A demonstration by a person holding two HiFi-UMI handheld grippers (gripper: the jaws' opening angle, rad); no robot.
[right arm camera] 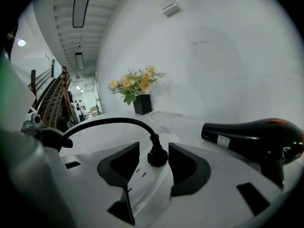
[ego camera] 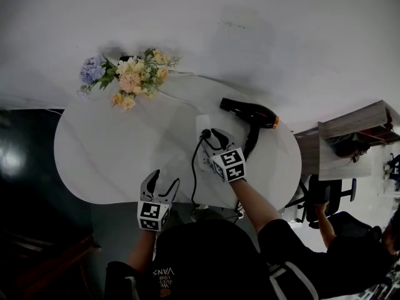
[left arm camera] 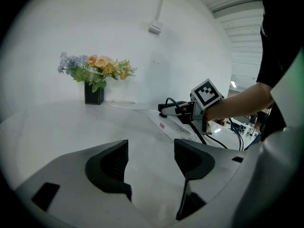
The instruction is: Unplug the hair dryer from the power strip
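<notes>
The black plug (right arm camera: 157, 158) sits seated in the white power strip (right arm camera: 141, 174), right between the jaws of your right tool (right arm camera: 154, 151). They stand apart, one on each side, not yet clamped. Take the stiff moulded body, not the limp cord (right arm camera: 109, 122); the light strip will likely lift with it. The hair dryer (right arm camera: 256, 137) lies beyond, to the right. Your right forearm reaches forward; your left tool (left arm camera: 151, 158) hovers low, wide and empty.

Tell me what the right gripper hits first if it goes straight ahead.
Probably the black plug seated in the white power strip: it stands just ahead of the right gripper, in line between its open jaws.
</notes>
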